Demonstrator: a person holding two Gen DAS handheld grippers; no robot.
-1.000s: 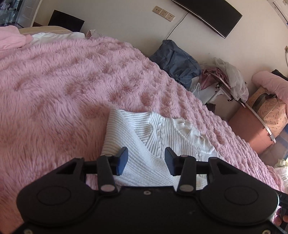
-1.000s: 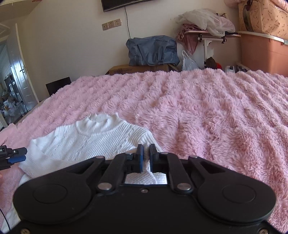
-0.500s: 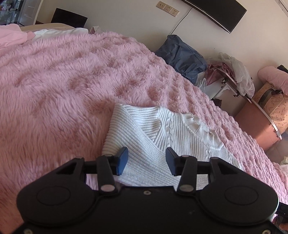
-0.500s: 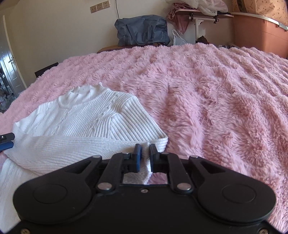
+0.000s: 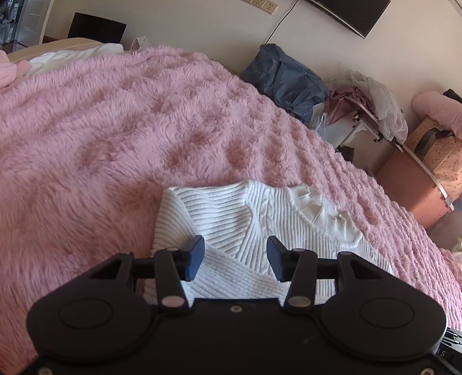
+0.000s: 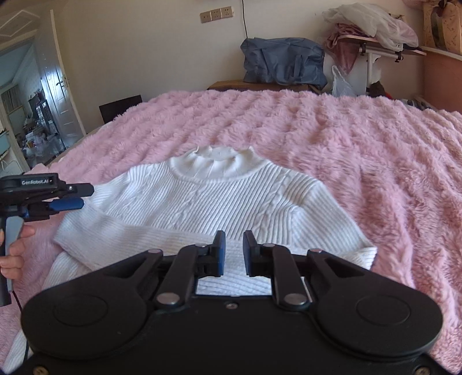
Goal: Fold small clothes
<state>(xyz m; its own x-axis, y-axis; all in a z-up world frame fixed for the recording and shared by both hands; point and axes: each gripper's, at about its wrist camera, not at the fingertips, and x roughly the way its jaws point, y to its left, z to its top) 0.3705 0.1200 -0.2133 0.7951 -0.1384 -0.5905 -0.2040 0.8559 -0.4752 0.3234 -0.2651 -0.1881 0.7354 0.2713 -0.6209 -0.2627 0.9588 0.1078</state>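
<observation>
White ribbed sweater [image 6: 208, 202] on pink bed blanket [image 6: 361, 150]: soft, light, floppy knit; best pinched at hem or shoulder edges. Left tongs [image 5: 235, 258] gape empty; right tongs [image 6: 233, 252] barely parted, gripping nothing.

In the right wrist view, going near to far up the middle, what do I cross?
Right gripper → white sweater → its collar → pink blanket → blue bag → wall sockets.

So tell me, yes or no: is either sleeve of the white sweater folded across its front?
Yes. In the right wrist view a sleeve lies across the lower front of the white ribbed sweater, on the pink blanket.
</observation>
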